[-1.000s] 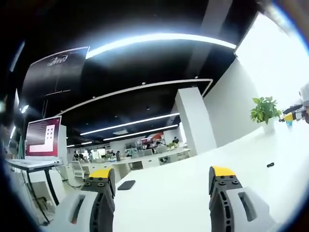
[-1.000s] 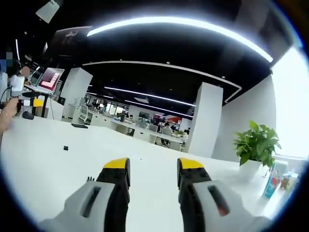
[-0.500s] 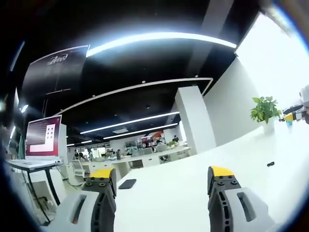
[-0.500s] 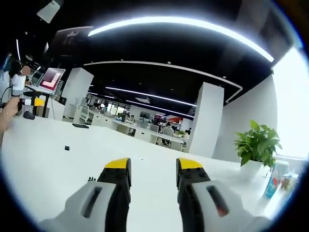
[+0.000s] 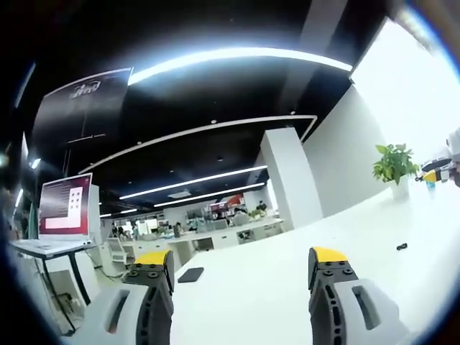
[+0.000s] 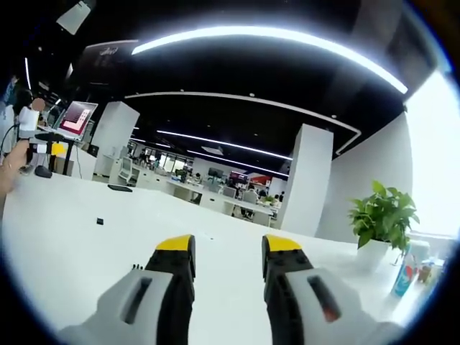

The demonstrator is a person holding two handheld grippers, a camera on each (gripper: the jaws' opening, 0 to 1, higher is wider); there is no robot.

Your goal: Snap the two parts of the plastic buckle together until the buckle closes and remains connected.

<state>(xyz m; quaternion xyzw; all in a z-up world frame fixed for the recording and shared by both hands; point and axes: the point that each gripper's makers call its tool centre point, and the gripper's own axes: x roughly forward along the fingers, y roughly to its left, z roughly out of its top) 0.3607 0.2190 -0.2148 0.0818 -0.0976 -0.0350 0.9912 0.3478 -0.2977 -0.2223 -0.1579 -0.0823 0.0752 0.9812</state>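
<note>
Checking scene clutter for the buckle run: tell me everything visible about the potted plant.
The potted plant has leafy green foliage in a small white pot, standing upright on the white table near the white wall. Nothing touches it; a bottle-like item stands beside it. In the left gripper view it appears small and distant.

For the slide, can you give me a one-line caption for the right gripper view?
Right gripper open and empty above a white table, a small black buckle part lying far left, potted plant at right.

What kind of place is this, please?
Probably a large open-plan office: rows of desks with seated people in the distance, a monitor on a stand, long ceiling light strips, and a potted plant on the white table.
</note>
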